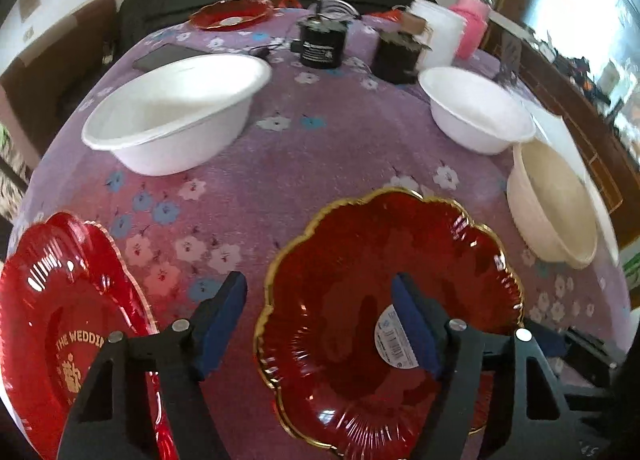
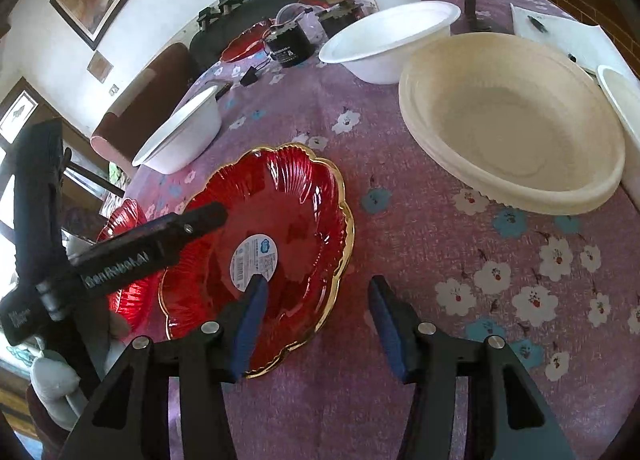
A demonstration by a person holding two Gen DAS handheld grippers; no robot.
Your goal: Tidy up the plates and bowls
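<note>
A red gold-rimmed plate [image 1: 360, 300] lies on the purple flowered tablecloth [image 1: 280, 180]; it also shows in the right wrist view [image 2: 288, 220]. My left gripper [image 1: 320, 324] is open, its jaws astride the plate's left rim. My right gripper [image 2: 316, 324] is open, astride the plate's near right rim. A second red plate [image 1: 60, 300] lies at the left. A third red plate [image 1: 232, 14] sits at the far side. Two white bowls [image 1: 176, 108] [image 1: 476, 112] and a cream bowl [image 1: 556, 200] stand on the table.
Two black jars [image 1: 322, 44] [image 1: 398, 58], a white tub [image 1: 440, 36] and a pink bottle [image 1: 472, 28] stand at the far edge. A dark phone [image 1: 160, 58] lies far left. White paper [image 2: 560, 36] lies at the right.
</note>
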